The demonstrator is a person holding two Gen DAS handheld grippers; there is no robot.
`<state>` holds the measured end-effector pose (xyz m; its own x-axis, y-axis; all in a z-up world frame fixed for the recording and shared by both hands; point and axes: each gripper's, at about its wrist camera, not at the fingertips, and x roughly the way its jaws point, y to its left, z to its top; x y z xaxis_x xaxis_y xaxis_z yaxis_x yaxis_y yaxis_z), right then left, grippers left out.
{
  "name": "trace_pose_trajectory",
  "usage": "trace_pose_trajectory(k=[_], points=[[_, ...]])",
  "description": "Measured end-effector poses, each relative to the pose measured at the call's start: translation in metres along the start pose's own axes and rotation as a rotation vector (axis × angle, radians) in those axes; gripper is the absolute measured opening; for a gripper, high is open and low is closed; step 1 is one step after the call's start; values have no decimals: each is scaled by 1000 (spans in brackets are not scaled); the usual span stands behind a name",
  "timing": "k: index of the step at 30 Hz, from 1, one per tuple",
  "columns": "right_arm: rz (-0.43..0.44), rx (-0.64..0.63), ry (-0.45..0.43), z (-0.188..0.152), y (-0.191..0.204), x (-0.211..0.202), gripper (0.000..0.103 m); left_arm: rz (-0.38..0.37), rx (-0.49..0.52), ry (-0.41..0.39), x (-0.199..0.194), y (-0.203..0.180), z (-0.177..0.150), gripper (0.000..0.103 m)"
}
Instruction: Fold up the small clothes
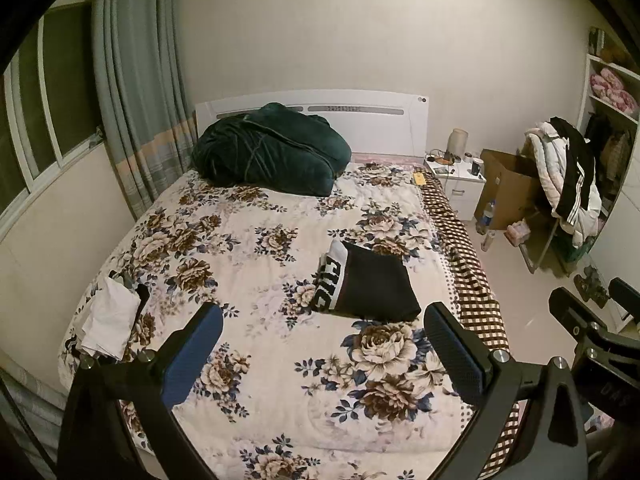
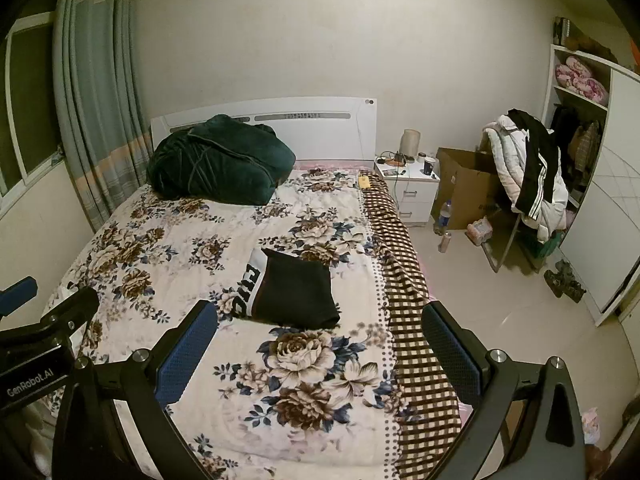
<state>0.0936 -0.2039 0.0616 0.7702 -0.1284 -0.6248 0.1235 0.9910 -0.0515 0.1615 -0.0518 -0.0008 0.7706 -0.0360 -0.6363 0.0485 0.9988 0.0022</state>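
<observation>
A folded black garment with a white lettered waistband [image 1: 366, 286] lies on the floral bedspread [image 1: 248, 248], right of the middle; it also shows in the right wrist view [image 2: 292, 292]. A small pile of white cloth [image 1: 110, 318] lies at the bed's left edge. My left gripper [image 1: 324, 344] is open and empty, held above the bed in front of the black garment. My right gripper [image 2: 320, 344] is open and empty, to the right of the left one, near the bed's right side. Each gripper shows at the edge of the other's view.
A dark green blanket bundle [image 1: 268, 148] lies by the headboard. A checkered blanket [image 2: 404, 300] runs along the bed's right edge. A white nightstand [image 2: 408, 188], cardboard box [image 2: 468, 192], bottles, a clothes-laden chair [image 2: 528, 176] and a wardrobe [image 2: 600, 200] stand on the right. Curtains hang at left.
</observation>
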Motion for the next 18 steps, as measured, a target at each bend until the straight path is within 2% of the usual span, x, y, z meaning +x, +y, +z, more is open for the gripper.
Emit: trace_pose_trajectory(k=[18], points=[[6,-4,-3,4,6,4,103,-2,-3,-1,1,3,2,103]])
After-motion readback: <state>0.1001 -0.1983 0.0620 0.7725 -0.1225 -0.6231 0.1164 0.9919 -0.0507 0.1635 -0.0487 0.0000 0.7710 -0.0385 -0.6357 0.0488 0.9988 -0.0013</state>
